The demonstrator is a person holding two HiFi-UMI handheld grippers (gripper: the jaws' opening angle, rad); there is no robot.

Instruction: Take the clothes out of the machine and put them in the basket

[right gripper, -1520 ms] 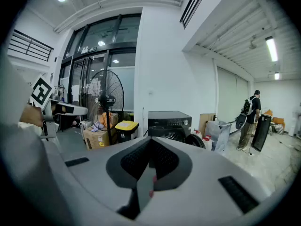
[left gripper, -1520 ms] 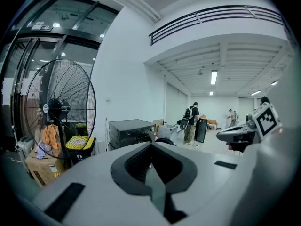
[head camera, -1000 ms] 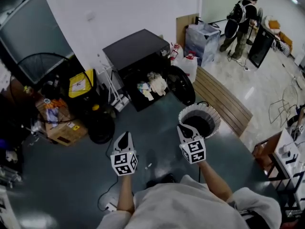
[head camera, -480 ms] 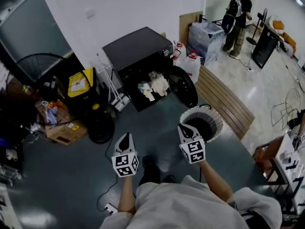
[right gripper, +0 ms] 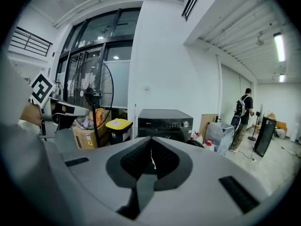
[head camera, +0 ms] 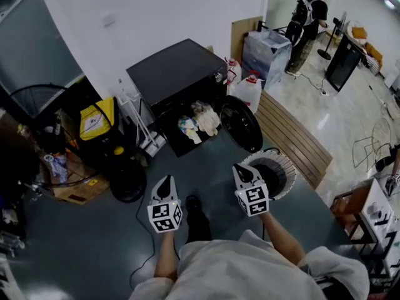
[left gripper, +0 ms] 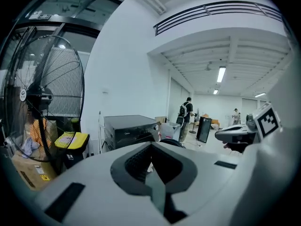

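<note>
The black washing machine [head camera: 178, 74] stands against the white wall with its round door [head camera: 240, 122] swung open to the right. Pale clothes [head camera: 199, 119] spill from its opening. The white basket [head camera: 284, 163] with a dark inside stands on the floor right of the door. My left gripper [head camera: 164, 185] is held out in front of me, a good way short of the machine, shut and empty. My right gripper [head camera: 242, 172], also shut and empty, hovers over the basket's left rim. Both gripper views look at the machine [left gripper: 127, 128] [right gripper: 164, 121] past closed jaws [left gripper: 151, 161] [right gripper: 152, 159].
A standing fan [head camera: 37, 102], a yellow-lidded bin [head camera: 97, 114] and a cardboard box [head camera: 72, 180] crowd the left. White jugs [head camera: 250, 89] and a wooden bench [head camera: 294, 133] lie right of the machine. A cable [head camera: 139, 211] runs across the floor. A person [head camera: 306, 17] stands far back.
I have stepped toward the machine with both grippers held out; machine and basket are nearer. The basket's rim now lies under my right gripper. Both stay shut.
</note>
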